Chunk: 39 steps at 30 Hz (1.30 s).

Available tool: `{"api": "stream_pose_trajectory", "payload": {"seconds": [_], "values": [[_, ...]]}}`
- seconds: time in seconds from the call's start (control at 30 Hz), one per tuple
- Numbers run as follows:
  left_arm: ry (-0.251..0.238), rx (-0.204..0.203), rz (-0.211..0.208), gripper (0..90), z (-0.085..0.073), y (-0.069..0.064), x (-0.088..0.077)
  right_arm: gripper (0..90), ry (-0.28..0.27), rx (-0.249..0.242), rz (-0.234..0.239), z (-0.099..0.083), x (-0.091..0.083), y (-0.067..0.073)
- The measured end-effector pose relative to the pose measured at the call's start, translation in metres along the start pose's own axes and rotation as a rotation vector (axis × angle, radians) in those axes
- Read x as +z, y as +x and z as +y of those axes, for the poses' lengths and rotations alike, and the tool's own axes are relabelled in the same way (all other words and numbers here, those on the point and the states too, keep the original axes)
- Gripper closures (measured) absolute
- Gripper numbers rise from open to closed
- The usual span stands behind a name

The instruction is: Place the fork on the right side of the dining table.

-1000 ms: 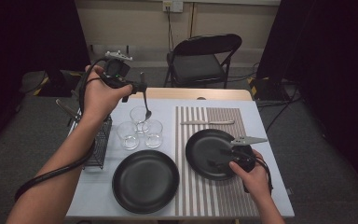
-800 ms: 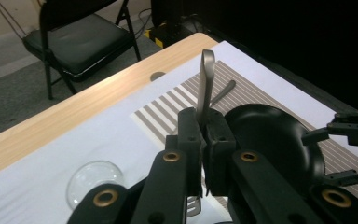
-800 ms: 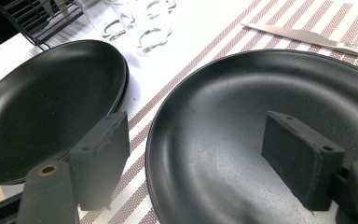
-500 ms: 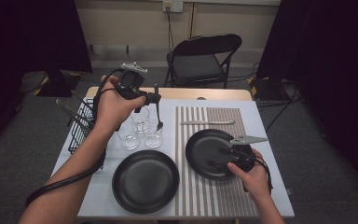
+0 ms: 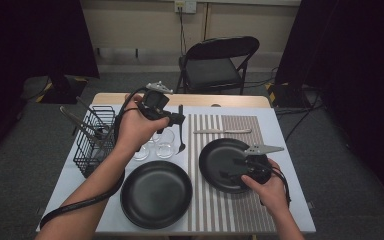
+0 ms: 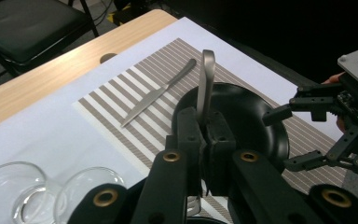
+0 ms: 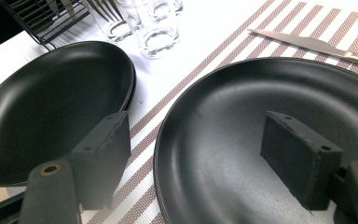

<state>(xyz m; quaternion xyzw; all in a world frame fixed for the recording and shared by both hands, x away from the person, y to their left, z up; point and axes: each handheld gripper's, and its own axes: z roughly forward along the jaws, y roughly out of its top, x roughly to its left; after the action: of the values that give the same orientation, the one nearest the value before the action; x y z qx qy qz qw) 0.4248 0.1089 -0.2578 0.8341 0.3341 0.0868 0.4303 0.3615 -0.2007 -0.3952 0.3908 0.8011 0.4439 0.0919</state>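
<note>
A slim silver metal spoon (image 5: 180, 131) hangs bowl-down at the centre of the high view, over the clear drinking glasses (image 5: 164, 142), clamped by its handle in the left gripper (image 5: 179, 120), while the right gripper (image 5: 233, 168), jaws apart, straddles the rim of the round black plate (image 5: 215, 159) on the striped placemat (image 5: 215, 205) at lower right.

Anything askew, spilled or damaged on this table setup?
Nothing stands out. The knife lies flat on the striped placemat, both black plates sit level, and the glasses stand upright. No spill or breakage is visible.
</note>
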Motion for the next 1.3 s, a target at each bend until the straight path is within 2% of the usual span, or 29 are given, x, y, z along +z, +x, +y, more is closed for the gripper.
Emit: {"api": "stream_pose_trajectory", "payload": {"seconds": [0.57,0.83,1.1,1.3], "values": [[0.011,0.023,-0.058,87.2,-0.004,-0.018,0.016,23.5,0.003,-0.023,0.019,0.008,0.004,0.008],[0.016,0.023,-0.07,87.2,-0.007,-0.026,0.025,23.8,-0.01,-0.045,0.022,0.014,0.002,0.014],[0.024,0.027,-0.083,87.2,-0.008,-0.035,0.033,27.4,-0.035,-0.041,0.029,0.015,0.001,0.015],[0.03,0.032,-0.098,87.2,-0.011,-0.041,0.041,27.4,-0.025,-0.048,0.031,0.016,0.001,0.018]]}}
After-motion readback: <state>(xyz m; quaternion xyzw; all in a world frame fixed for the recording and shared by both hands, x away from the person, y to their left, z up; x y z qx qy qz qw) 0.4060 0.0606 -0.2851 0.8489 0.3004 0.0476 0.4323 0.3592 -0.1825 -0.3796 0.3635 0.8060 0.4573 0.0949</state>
